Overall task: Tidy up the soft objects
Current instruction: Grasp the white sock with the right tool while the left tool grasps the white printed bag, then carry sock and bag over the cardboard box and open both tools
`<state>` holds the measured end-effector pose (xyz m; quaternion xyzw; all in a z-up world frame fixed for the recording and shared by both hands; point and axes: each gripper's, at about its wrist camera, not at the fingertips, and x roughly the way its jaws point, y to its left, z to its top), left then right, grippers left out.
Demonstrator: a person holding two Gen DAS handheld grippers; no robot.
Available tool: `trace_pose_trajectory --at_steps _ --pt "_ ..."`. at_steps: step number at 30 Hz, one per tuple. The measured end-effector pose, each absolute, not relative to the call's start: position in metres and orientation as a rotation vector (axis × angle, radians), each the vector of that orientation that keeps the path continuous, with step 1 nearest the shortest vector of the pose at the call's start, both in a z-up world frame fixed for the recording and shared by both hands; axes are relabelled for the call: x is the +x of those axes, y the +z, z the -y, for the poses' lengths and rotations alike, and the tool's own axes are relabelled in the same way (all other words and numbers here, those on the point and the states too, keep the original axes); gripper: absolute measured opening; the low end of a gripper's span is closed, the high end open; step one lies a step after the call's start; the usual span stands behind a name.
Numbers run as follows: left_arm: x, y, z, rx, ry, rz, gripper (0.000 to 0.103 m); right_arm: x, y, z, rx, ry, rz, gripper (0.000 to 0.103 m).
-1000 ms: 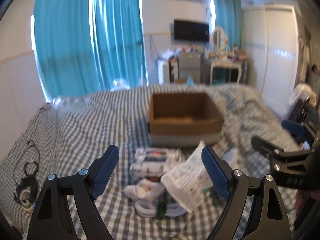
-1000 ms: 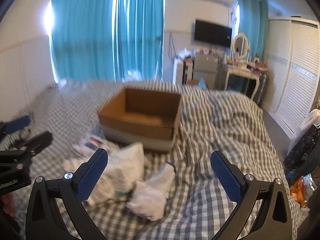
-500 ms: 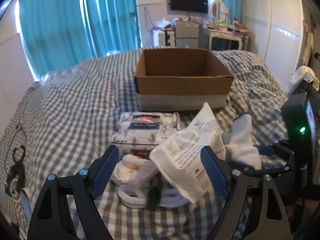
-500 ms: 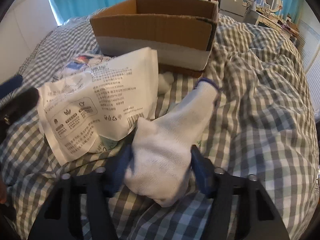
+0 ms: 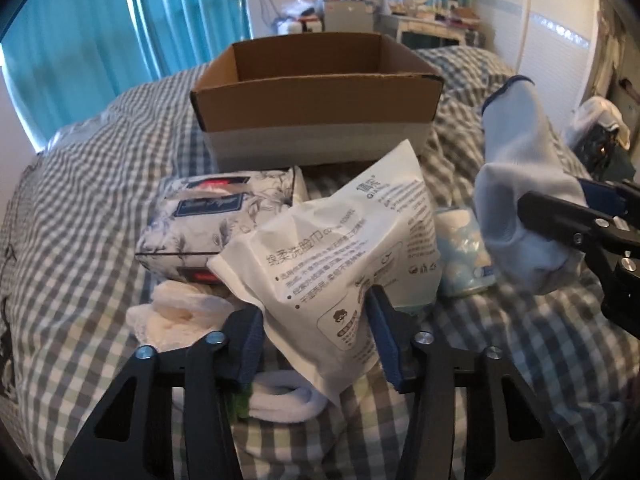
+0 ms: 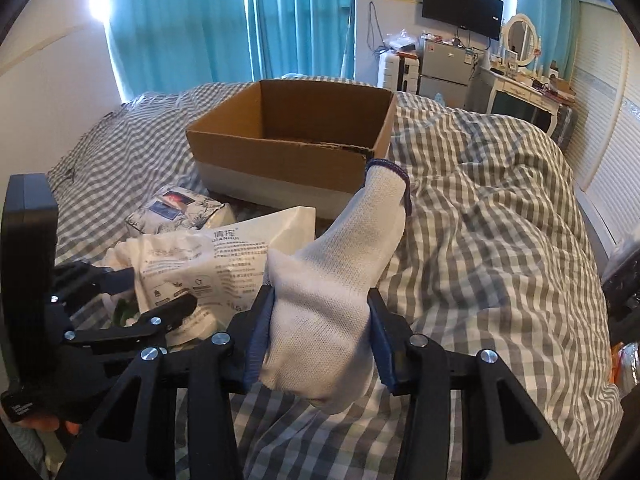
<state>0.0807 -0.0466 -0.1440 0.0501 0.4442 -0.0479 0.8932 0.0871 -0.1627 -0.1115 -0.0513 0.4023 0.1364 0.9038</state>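
Note:
An open cardboard box (image 5: 320, 92) stands on the checked bed; it also shows in the right wrist view (image 6: 280, 152). My left gripper (image 5: 316, 336) is shut on a white printed packet (image 5: 340, 248), which also shows in the right wrist view (image 6: 192, 268). My right gripper (image 6: 320, 340) is shut on a white rolled sock (image 6: 340, 280) and holds it above the bed; the sock also shows in the left wrist view (image 5: 520, 200). A floral tissue pack (image 5: 212, 216), white cloths (image 5: 176, 316) and a pale blue pack (image 5: 460, 256) lie in the pile.
The checked duvet (image 6: 480, 220) spreads to the right of the box. Teal curtains (image 6: 200, 28) hang behind the bed. A dresser with a mirror (image 6: 520, 64) and a white wardrobe (image 6: 608, 100) stand at the right.
My left gripper has closed on the white packet. My right gripper, shut on the sock, has lifted it off the bed.

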Motion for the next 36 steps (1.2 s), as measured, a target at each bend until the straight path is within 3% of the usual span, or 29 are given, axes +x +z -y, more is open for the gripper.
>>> trace_pose_trajectory --at_steps 5,17,25,30,36 --pt "0.071 -0.133 0.048 0.121 -0.113 -0.873 0.027 0.083 -0.105 0.168 -0.086 0.280 -0.818 0.045" --pt "0.061 -0.040 0.019 0.063 -0.041 -0.684 0.026 0.095 -0.034 0.178 -0.100 0.329 -0.674 0.045" --pt "0.114 0.007 0.003 0.047 -0.032 -0.613 0.026 0.149 0.020 0.165 -0.137 0.393 -0.562 0.044" --pt "0.163 0.005 -0.010 0.022 -0.021 -0.623 0.026 0.204 0.020 0.147 -0.145 0.408 -0.562 0.044" --pt "0.218 -0.027 -0.011 0.030 -0.008 -0.687 0.027 0.273 -0.024 0.131 -0.153 0.422 -0.666 0.044"
